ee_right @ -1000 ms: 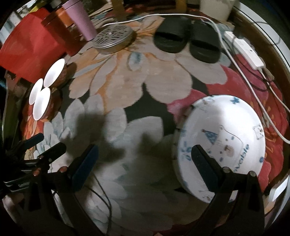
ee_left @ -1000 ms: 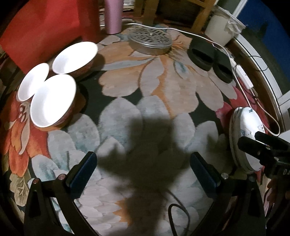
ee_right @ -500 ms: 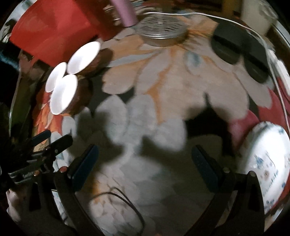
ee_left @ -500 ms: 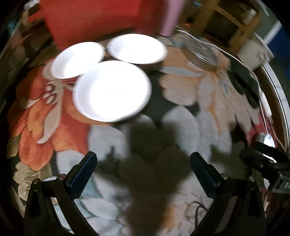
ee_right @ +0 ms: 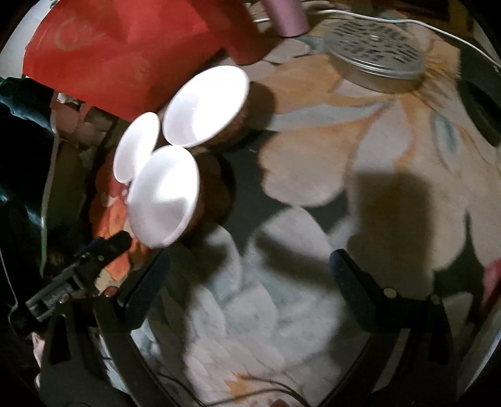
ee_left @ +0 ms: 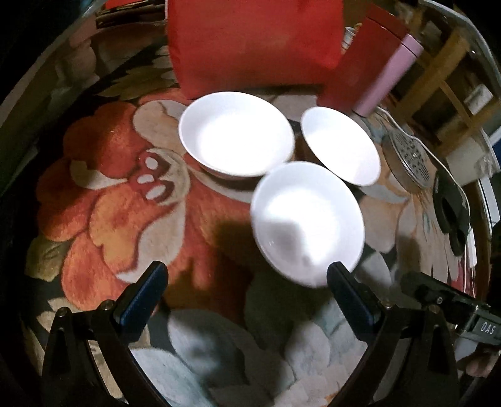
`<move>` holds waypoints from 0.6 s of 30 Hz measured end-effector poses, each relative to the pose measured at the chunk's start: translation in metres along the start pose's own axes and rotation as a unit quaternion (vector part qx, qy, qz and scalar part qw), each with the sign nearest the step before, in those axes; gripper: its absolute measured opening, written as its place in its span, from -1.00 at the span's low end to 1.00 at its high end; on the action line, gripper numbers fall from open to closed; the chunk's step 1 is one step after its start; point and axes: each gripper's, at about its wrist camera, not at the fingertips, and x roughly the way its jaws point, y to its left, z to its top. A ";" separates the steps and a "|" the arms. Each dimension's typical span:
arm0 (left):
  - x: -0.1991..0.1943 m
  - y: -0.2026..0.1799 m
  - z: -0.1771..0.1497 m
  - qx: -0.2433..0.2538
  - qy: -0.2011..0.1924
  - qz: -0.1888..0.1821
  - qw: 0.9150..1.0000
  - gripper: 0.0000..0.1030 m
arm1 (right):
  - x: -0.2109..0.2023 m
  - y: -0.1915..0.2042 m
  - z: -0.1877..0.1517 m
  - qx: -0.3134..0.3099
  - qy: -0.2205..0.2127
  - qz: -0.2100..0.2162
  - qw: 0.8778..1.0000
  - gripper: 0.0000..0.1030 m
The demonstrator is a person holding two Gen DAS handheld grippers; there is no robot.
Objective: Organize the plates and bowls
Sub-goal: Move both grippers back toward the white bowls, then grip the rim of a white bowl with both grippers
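Three white bowls sit close together on a flowered rug. In the left wrist view the nearest bowl (ee_left: 308, 220) lies just beyond my open left gripper (ee_left: 247, 286), with its near rim close to the right finger (ee_left: 352, 297). Behind it stand a wide bowl (ee_left: 236, 133) and a third bowl (ee_left: 341, 145). The right wrist view shows the same bowls at the left: nearest (ee_right: 164, 194), far (ee_right: 205, 106), and one edge-on (ee_right: 136, 147). My right gripper (ee_right: 249, 275) is open over bare rug, empty. The plate is out of view.
A red cushion (ee_left: 253, 43), a red box (ee_left: 360, 67) and a pink tumbler (ee_left: 388, 81) stand behind the bowls. A round metal lid (ee_right: 377, 61), black slippers (ee_left: 451, 213) and a white cable (ee_right: 432, 29) lie to the right. The left gripper (ee_right: 78, 272) shows in the right wrist view.
My left gripper has swung left and closed in on the bowls, which now fill its view. The right gripper turned left too; the printed plate has left its view.
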 end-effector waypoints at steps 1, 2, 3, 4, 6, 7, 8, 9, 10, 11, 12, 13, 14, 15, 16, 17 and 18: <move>0.002 0.002 0.003 -0.004 0.000 -0.003 1.000 0.90 | 0.004 0.004 0.004 0.000 0.000 0.006 1.000 0.88; 0.004 0.005 0.005 -0.007 0.001 -0.004 1.000 0.88 | 0.010 0.009 0.010 0.004 0.000 0.015 1.000 0.79; 0.005 0.007 0.007 -0.009 0.003 -0.004 1.000 0.86 | 0.015 0.011 0.015 0.009 0.002 0.020 1.000 0.75; 0.008 0.008 0.010 -0.009 0.003 -0.002 1.000 0.79 | 0.020 0.013 0.019 0.014 0.005 0.023 1.000 0.73; 0.013 0.008 0.014 -0.006 0.007 0.002 1.000 0.70 | 0.032 0.018 0.026 0.021 0.013 0.031 0.999 0.62; 0.016 0.008 0.016 -0.004 0.007 0.003 1.000 0.69 | 0.038 0.019 0.029 0.023 0.017 0.035 0.999 0.59; 0.018 0.009 0.017 -0.004 0.007 0.003 1.000 0.67 | 0.042 0.021 0.031 0.022 0.019 0.036 0.999 0.47; 0.020 0.008 0.018 -0.005 0.008 0.002 1.000 0.59 | 0.047 0.023 0.033 0.019 0.022 0.034 0.999 0.30; 0.024 0.008 0.020 -0.009 0.010 -0.002 1.000 0.45 | 0.052 0.028 0.034 0.009 0.028 0.032 0.999 0.20; 0.027 0.007 0.022 -0.012 0.012 -0.006 1.000 0.33 | 0.056 0.032 0.034 0.001 0.030 0.030 0.999 0.04; 0.030 0.005 0.023 -0.011 0.016 -0.009 1.000 0.06 | 0.059 0.035 0.034 -0.006 0.031 0.029 0.999 -0.14; 0.035 0.001 0.025 -0.008 0.022 -0.011 1.000 -0.09 | 0.063 0.041 0.035 -0.018 0.032 0.028 0.999 -0.20; 0.039 -0.002 0.026 -0.005 0.026 -0.012 1.000 -0.12 | 0.065 0.044 0.036 -0.025 0.031 0.027 0.999 -0.25; 0.043 -0.005 0.028 -0.001 0.029 -0.012 0.999 -0.18 | 0.067 0.047 0.036 -0.031 0.032 0.027 0.999 -0.29; 0.047 -0.009 0.029 0.002 0.031 -0.011 0.999 -0.36 | 0.072 0.050 0.036 -0.035 0.034 0.026 0.998 -0.34; 0.051 -0.012 0.030 0.004 0.034 -0.011 0.999 -0.47 | 0.076 0.052 0.036 -0.035 0.039 0.025 0.998 -0.51; 0.055 -0.014 0.030 0.004 0.040 -0.015 0.999 -0.67 | 0.079 0.052 0.036 -0.036 0.042 0.018 0.998 -0.61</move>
